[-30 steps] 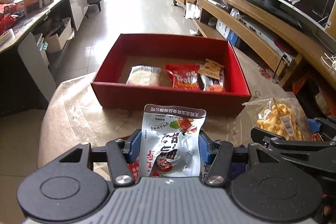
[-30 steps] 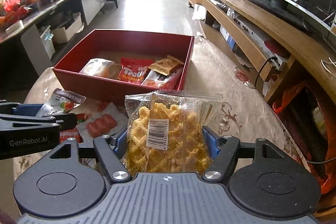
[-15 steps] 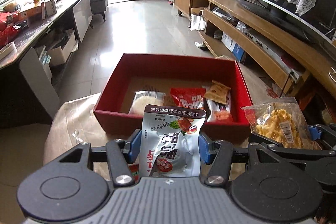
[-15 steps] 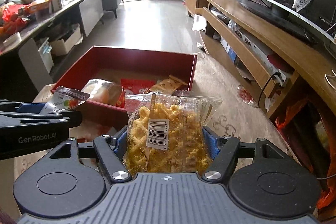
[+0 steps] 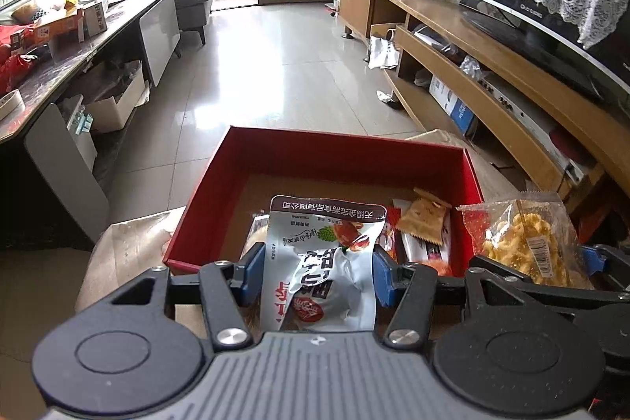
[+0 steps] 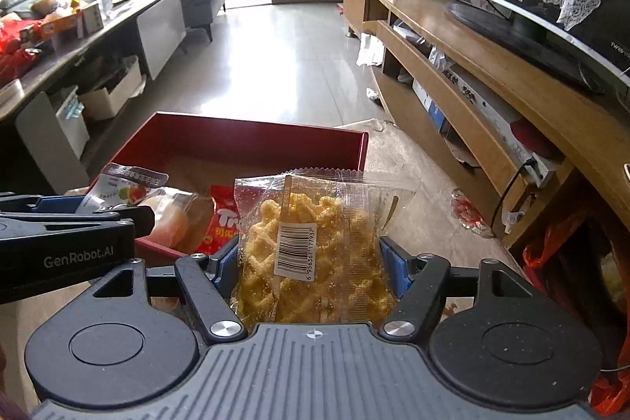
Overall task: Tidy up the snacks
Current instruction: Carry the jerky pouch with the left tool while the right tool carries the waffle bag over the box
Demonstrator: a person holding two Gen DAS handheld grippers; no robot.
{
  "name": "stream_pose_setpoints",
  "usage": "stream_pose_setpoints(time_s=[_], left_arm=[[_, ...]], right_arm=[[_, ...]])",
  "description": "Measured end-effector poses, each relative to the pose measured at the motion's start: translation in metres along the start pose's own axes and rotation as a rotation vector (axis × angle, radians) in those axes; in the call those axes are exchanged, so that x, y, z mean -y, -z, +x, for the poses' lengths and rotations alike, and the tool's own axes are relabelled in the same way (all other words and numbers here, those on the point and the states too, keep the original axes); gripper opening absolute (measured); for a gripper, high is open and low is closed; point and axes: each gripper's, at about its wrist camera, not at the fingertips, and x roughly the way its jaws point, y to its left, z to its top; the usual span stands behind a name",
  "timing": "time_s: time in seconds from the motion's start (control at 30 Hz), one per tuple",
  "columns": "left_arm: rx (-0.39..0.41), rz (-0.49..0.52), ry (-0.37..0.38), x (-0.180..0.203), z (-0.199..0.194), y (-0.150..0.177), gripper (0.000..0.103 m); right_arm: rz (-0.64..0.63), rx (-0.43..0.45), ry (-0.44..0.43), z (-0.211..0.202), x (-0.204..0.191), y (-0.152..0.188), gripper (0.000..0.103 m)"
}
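Snacks: two pkts in hand, rest already in the red box [image 5: 327, 154].
Silver pouch [image 5: 321, 262]: clamped upright between blue pads of left gripper [image 5: 315, 272]; jaws pinch its lower half, top seal sticks up free. Hangs above near edge of box.
Pouch handling (est.): light, foil-type film, prob. slippery; crumpled at mid so contents soft/lumpy. Side pinch below the seal looks OK; a grip on the seal alone may slide.
Pouch look: silver-grey, dark band w/ white characters along top, red fruit pic, red round logo low down.
Waffle bag [image 6: 315, 254]: right gripper [image 6: 313, 272] closed on it, pads on both sides of lower half. Sits right of left tool, near box's right corner.
Waffle handling (est.): light but brittle, crumbs visible inside; clear film slick + air-puffed. Keep squeeze gentle, set down, don't drop.
Waffle look: yellow lattice pieces, clear wrap, white barcode sticker, serrated top seal.
Box contents, beyond: pale wrapped bun [image 6: 173, 219], red pkt [image 6: 222, 223], tan cracker pkt [image 5: 423, 221] along near wall; far half bare brown floor, so room for both.
Box support: beige cloth-covered table [image 6: 409, 191].
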Motion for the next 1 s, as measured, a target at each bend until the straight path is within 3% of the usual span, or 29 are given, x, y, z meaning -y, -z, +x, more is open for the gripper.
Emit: stream_pose_setpoints(time_s=[0.63,1.0], left_arm=[[-0.049,-0.021,-0.057,0.001,0.065,-0.018,0.054],[-0.072,-0.053,-0.084,-0.006,0.078,-0.018,0.054]], right_arm=[[0.016,-0.059,-0.005,0.060,0.004,-0.020,0.076],[-0.030,-0.019,0.006,0.069,-0.007,-0.026,0.077]])
